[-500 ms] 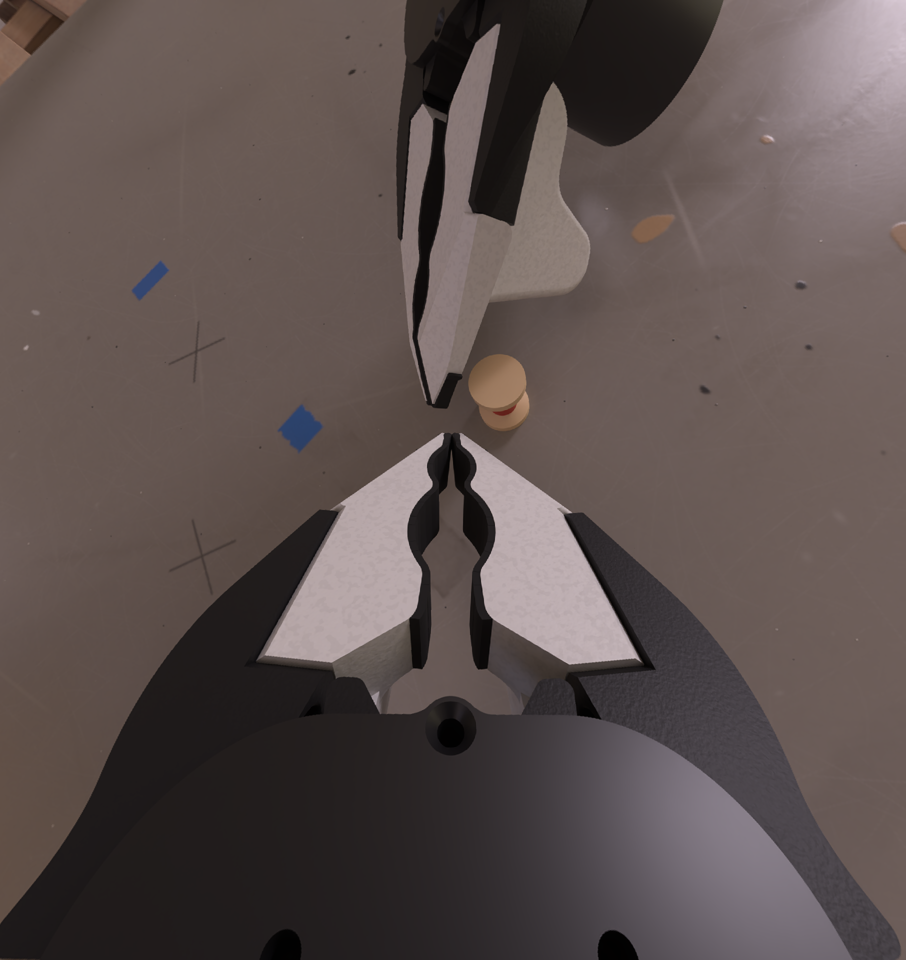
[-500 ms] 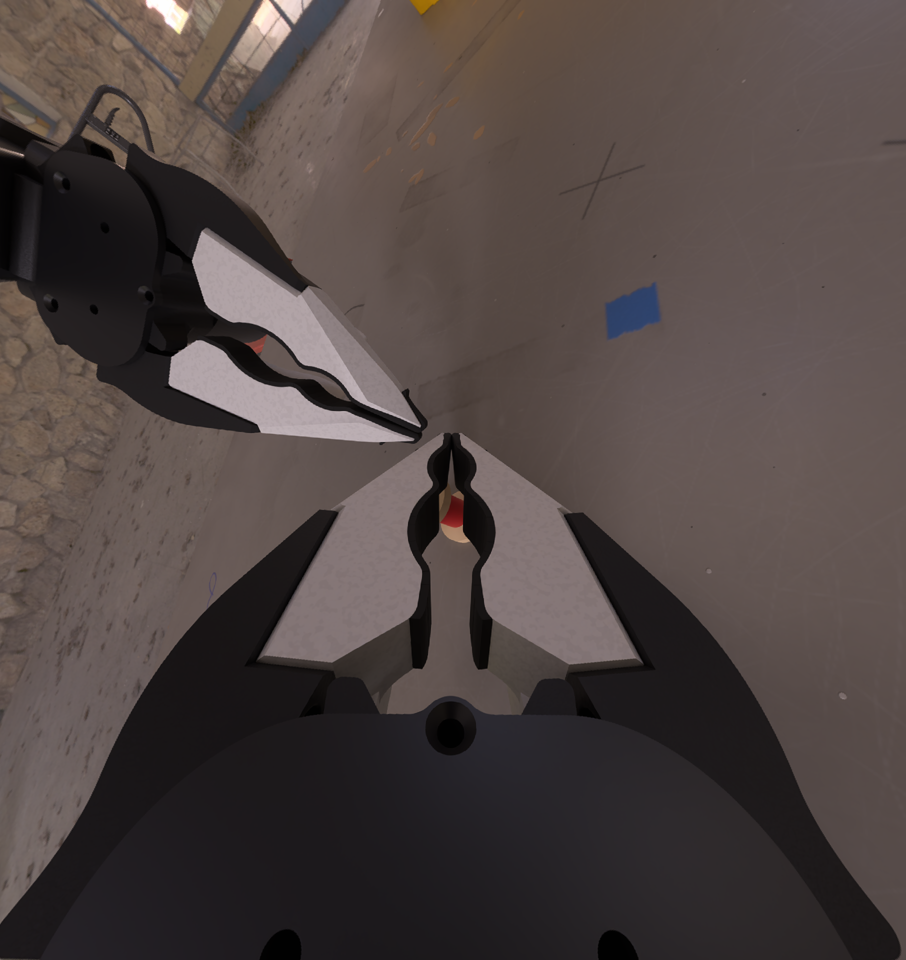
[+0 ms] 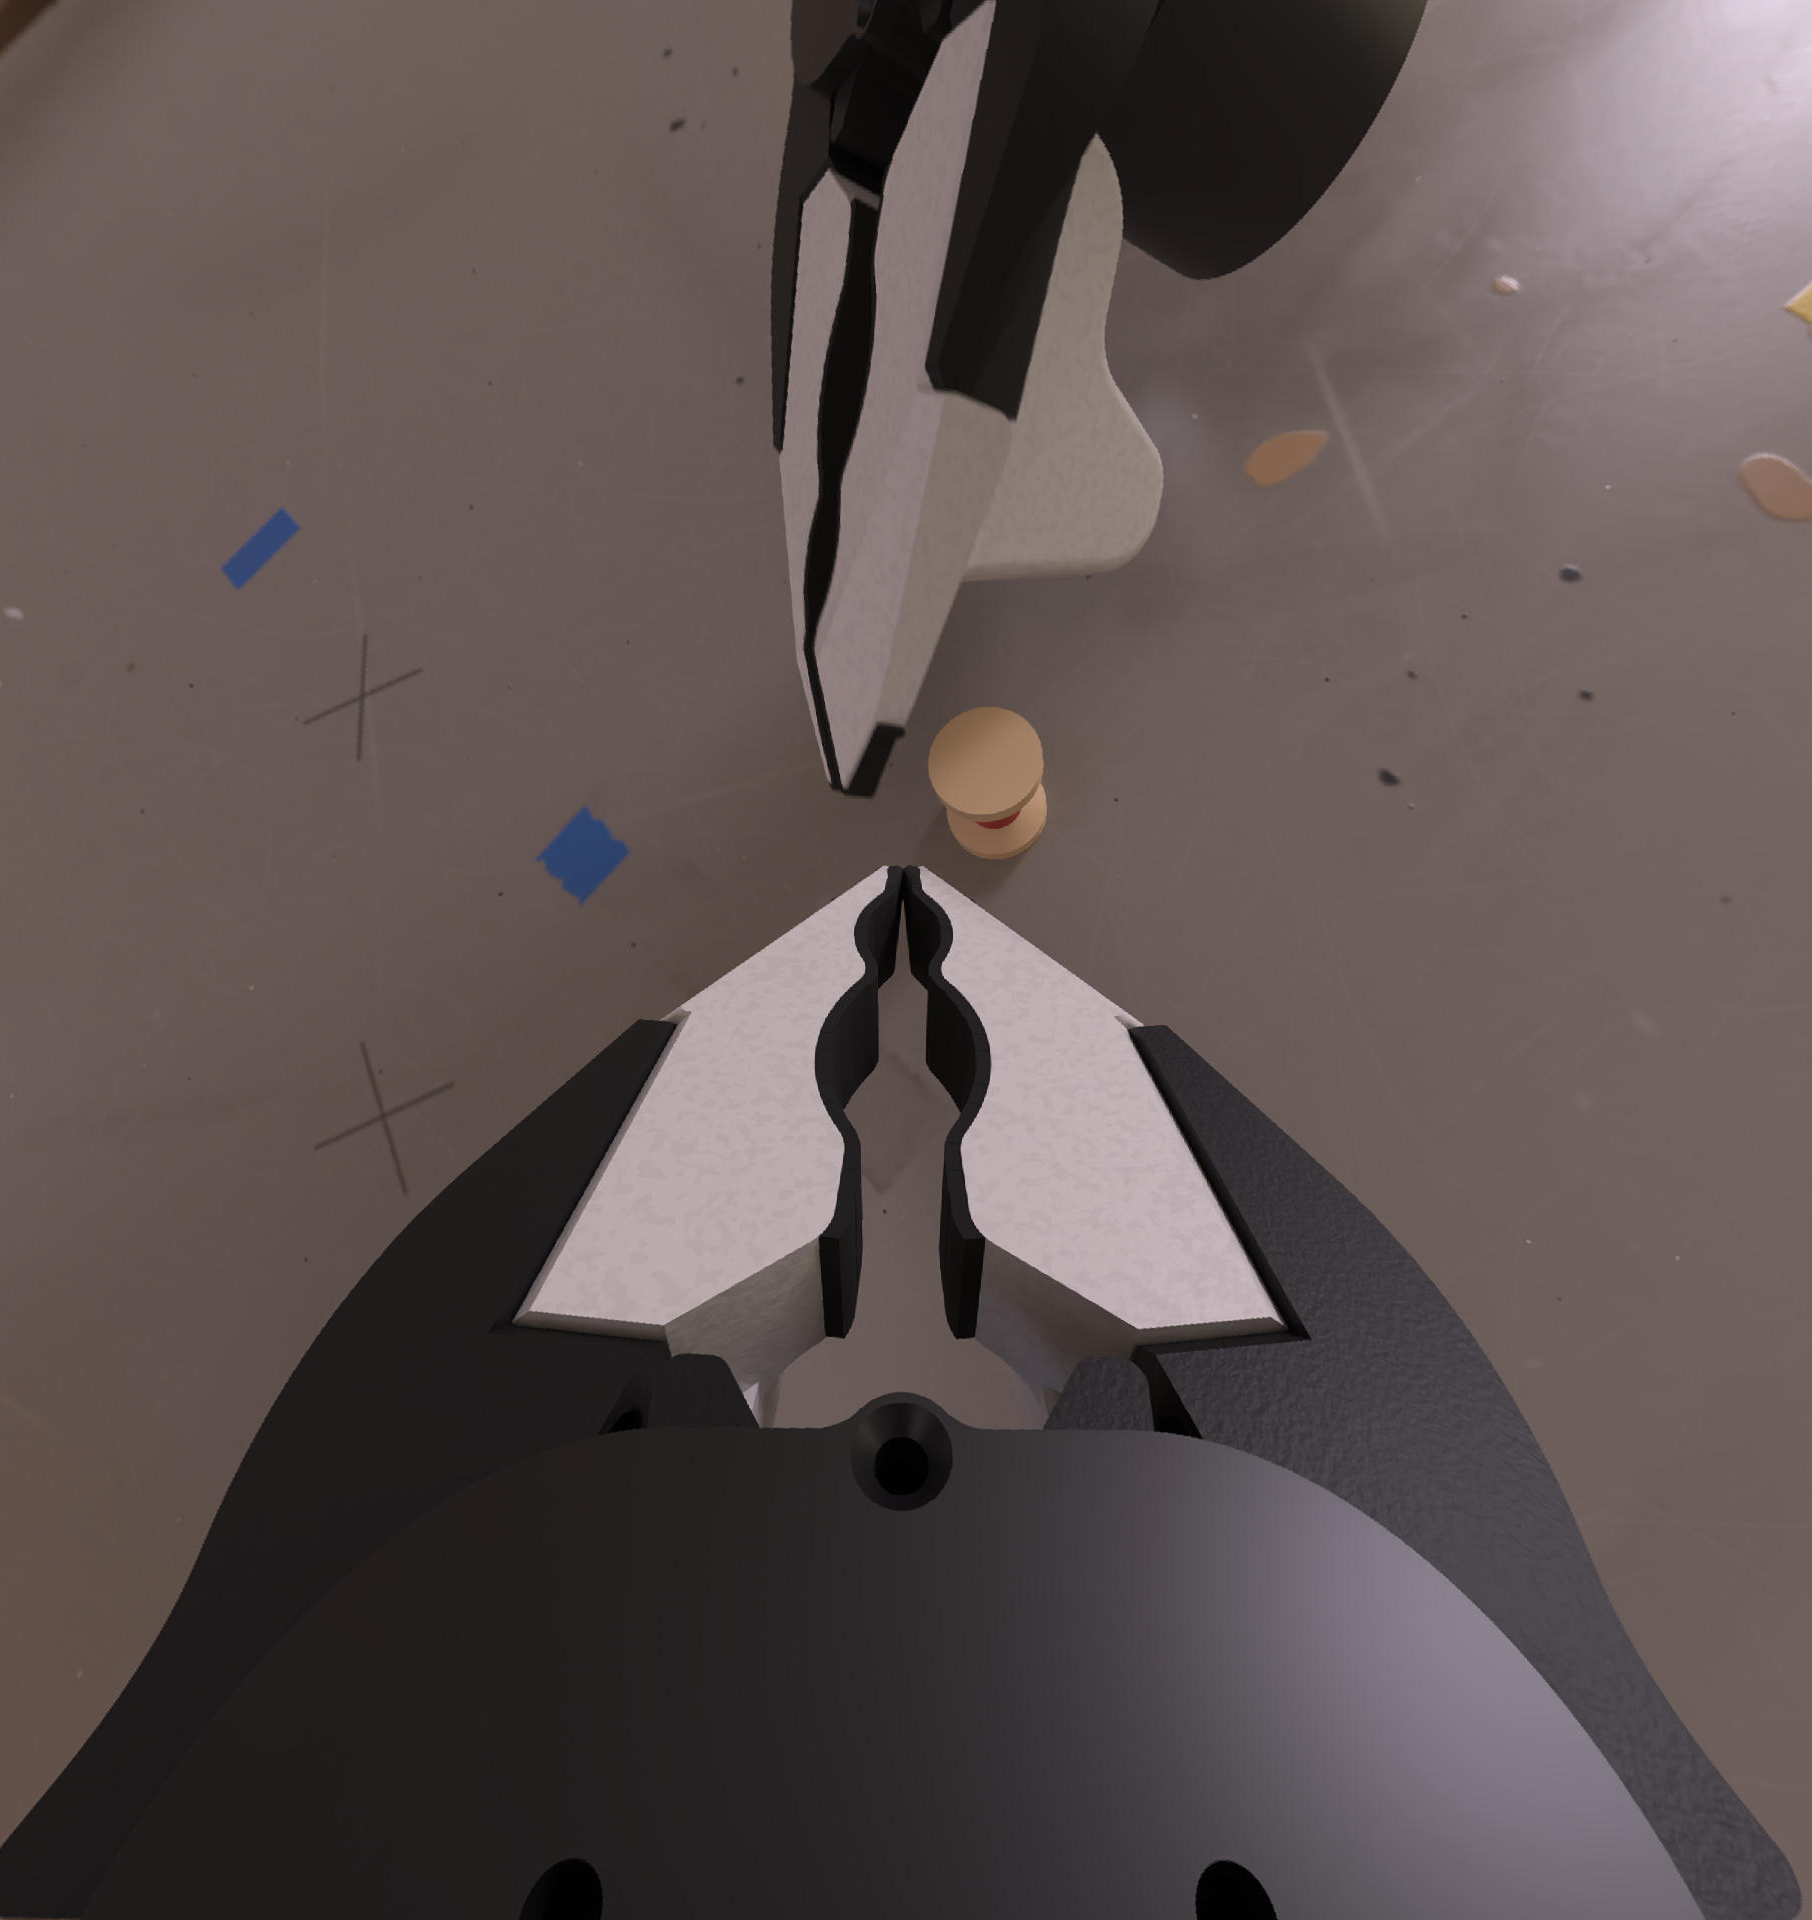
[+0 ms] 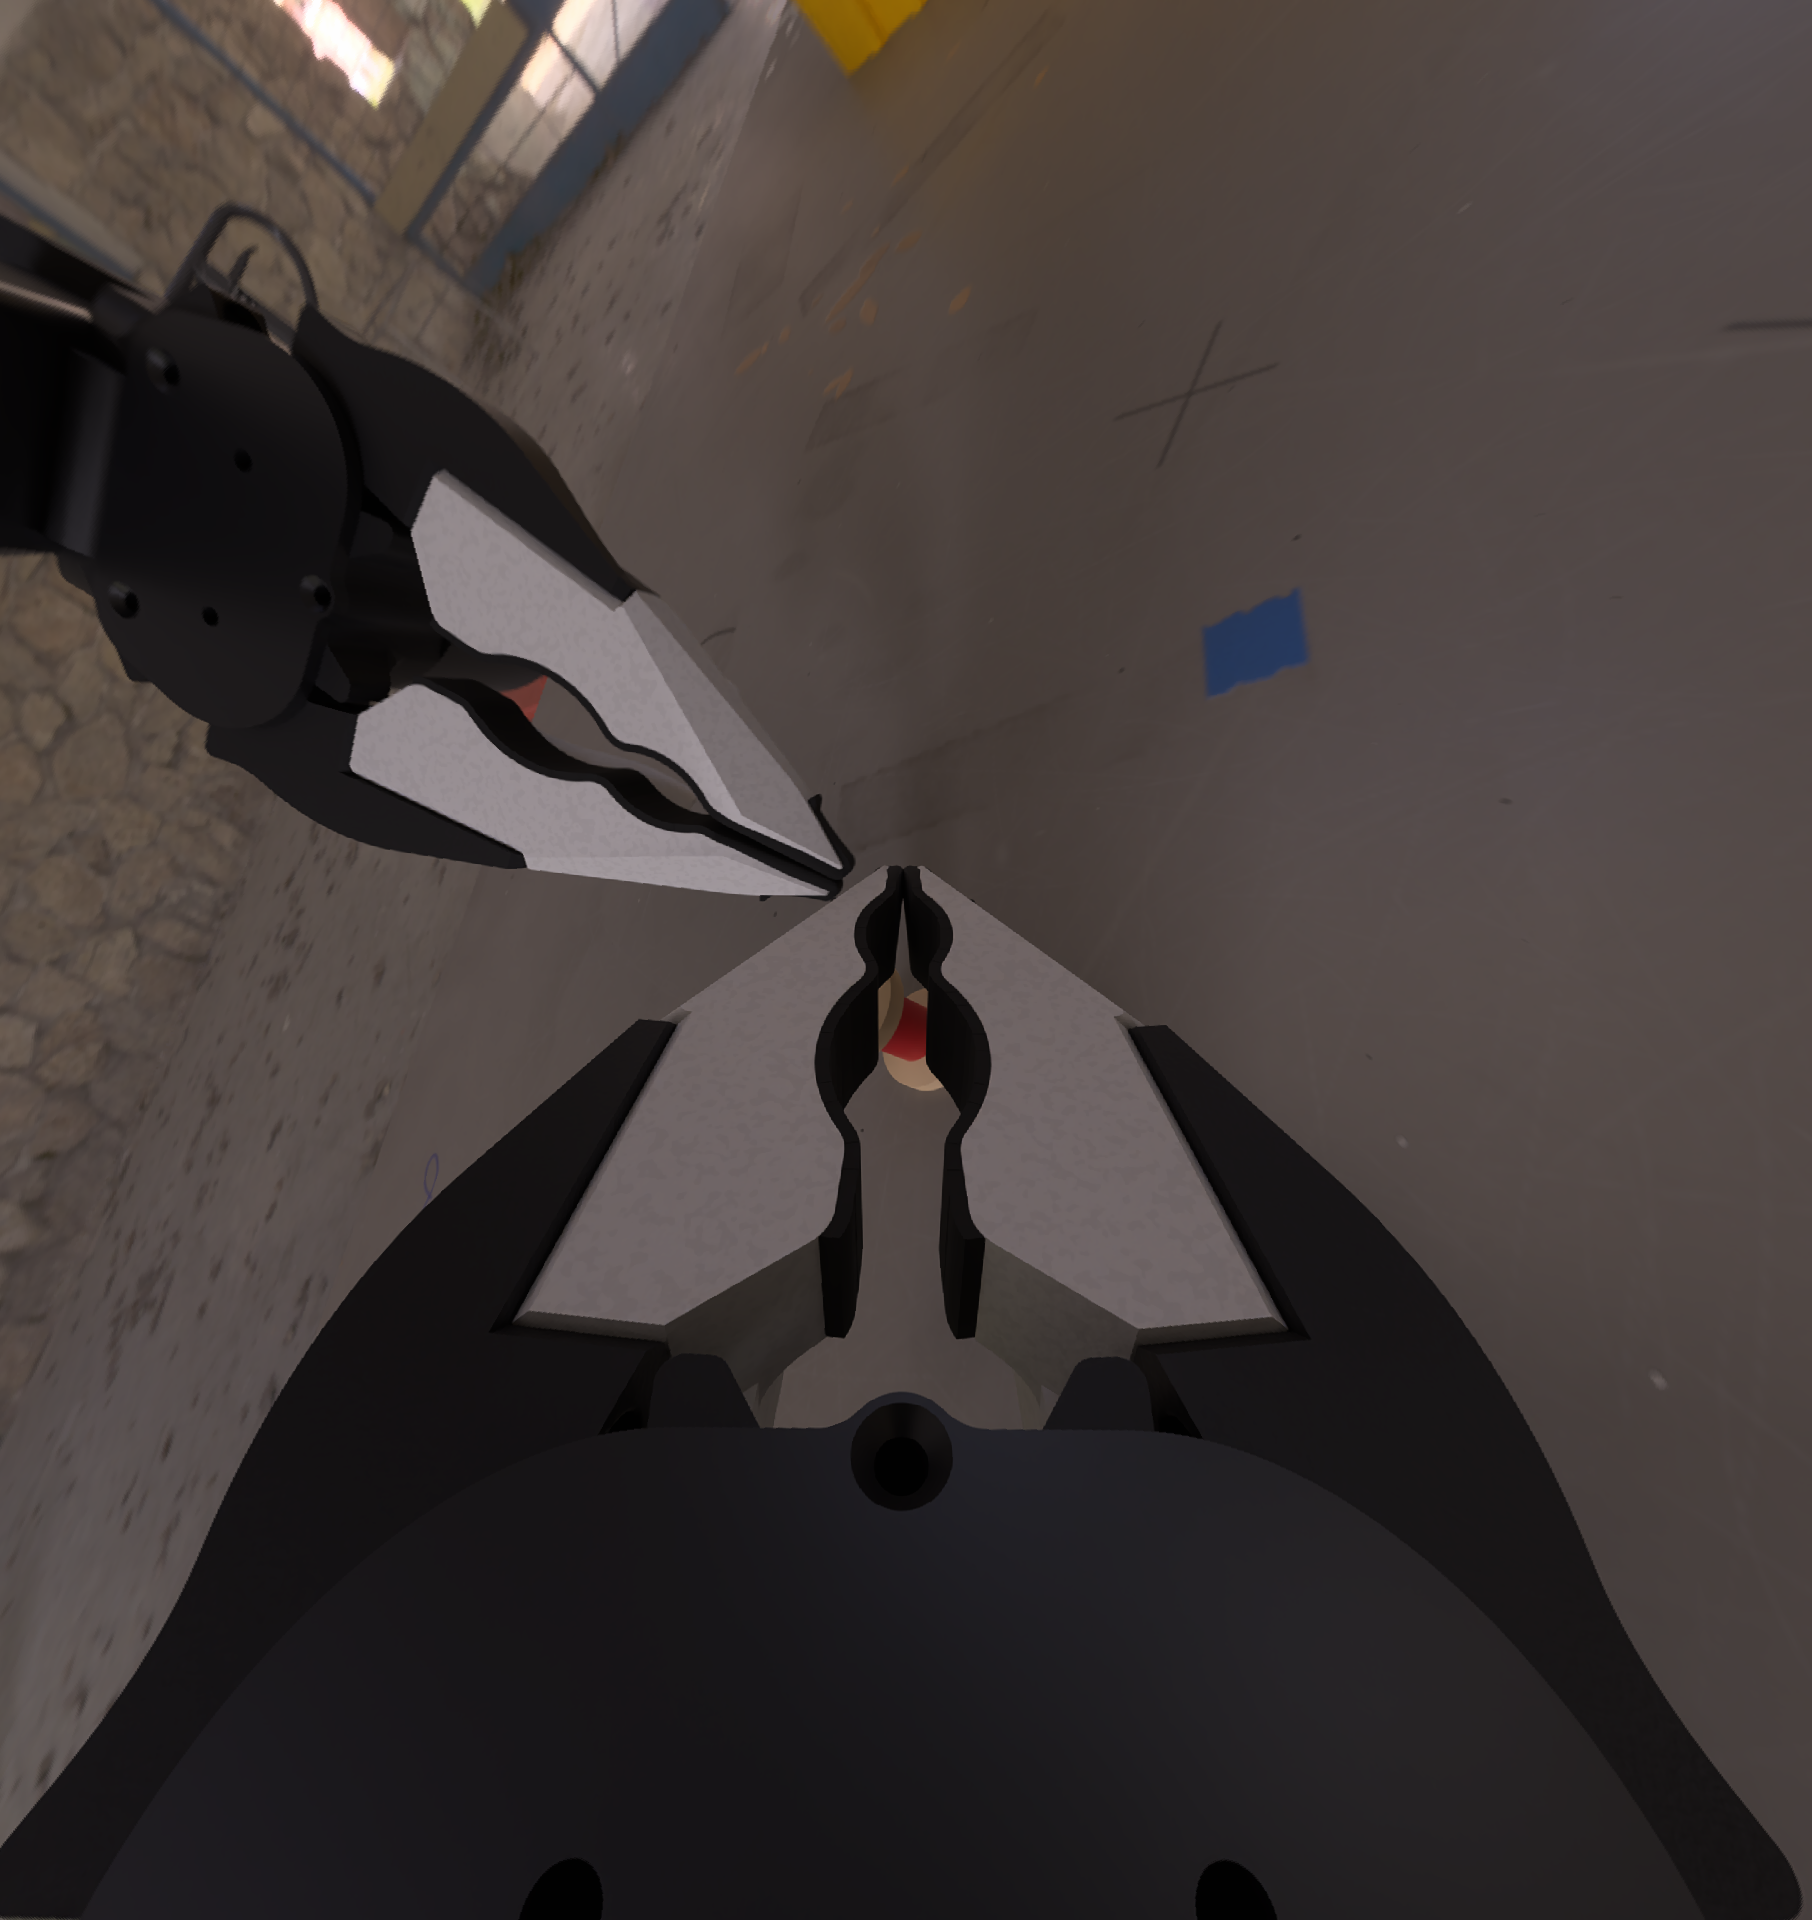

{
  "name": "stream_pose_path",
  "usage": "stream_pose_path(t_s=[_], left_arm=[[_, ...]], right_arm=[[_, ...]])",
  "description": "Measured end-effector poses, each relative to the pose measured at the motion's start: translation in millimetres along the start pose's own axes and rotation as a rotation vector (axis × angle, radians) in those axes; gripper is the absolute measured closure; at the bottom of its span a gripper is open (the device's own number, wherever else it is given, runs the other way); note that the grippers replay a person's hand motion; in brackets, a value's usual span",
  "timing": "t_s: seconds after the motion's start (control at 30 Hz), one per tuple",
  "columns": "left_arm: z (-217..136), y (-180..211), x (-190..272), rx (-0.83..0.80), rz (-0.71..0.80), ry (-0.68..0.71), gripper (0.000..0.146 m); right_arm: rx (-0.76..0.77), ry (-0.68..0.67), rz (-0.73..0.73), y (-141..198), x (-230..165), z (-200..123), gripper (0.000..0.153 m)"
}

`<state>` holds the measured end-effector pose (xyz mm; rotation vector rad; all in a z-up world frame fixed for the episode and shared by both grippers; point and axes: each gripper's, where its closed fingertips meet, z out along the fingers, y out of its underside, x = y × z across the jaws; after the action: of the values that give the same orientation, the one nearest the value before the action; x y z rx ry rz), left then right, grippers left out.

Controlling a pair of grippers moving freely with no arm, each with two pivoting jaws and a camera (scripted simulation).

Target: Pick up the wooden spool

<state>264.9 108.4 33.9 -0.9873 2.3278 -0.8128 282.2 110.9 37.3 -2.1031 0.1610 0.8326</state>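
Little has moved since half a second ago: both grippers hold nearly the same pose, tips almost meeting above the grey surface. On the left gripper the jaws are pressed together with nothing between them. On the right gripper the jaws are likewise closed and empty. Standing upright on the surface, the wooden spool with its red band sits just beside the right jaws' tip and just beyond the left jaws, to their right. Through the right jaws' gap it shows beneath them.
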Motion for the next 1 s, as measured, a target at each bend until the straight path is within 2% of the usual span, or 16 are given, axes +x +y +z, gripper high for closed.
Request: stream_pose_path(t_s=[0.07, 0.2, 0.3, 0.4, 0.53, 0.63, 0.67, 0.8, 1.0], left_arm=[[-2.3, -0.5, 1.0, 0.025, 0.007, -0.004, 0.146], [-15.3, -1.6, 4.2, 0.104, 0.002, -0.013, 0.146], [-24.4, 3.6, 6.7, 0.148, -0.025, -0.013, 0.146], [-30.3, 10.4, 9.9, 0.166, -0.052, -0.014, 0.146], [-34.3, 17.9, 11.5, 0.176, -0.109, -0.007, 0.145], [-34.9, 22.3, 11.8, 0.179, -0.155, 0.004, 0.144], [-34.9, 23.3, 11.8, 0.185, -0.183, 0.013, 0.144], [-33.3, 31.9, 10.1, 0.208, -0.371, 0.075, 0.143], [-35.3, 34.8, 8.6, 0.336, -0.794, 0.303, 0.127]], right_arm=[[0.035, 0.029, 0.005, -2.5, 1.2, -9.7, 0.150], [0.048, 0.094, -0.070, 1.1, -9.1, -30.1, 0.135], [-0.038, 0.187, -0.160, 16.2, -11.6, -29.1, 0.118], [-0.085, 0.257, -0.274, 26.3, -11.3, -18.1, 0.110], [-0.146, 0.375, -0.343, 33.6, 0.4, -4.5, 0.109], [-0.153, 0.398, -0.363, 34.7, 1.2, 3.2, 0.120], [-0.147, 0.398, -0.369, 34.0, 0.1, 5.1, 0.128], [-0.100, 0.405, -0.345, 29.1, -6.2, 10.2, 0.129], [-0.066, 0.427, -0.338, 19.5, -17.8, 15.0, 0.129]])
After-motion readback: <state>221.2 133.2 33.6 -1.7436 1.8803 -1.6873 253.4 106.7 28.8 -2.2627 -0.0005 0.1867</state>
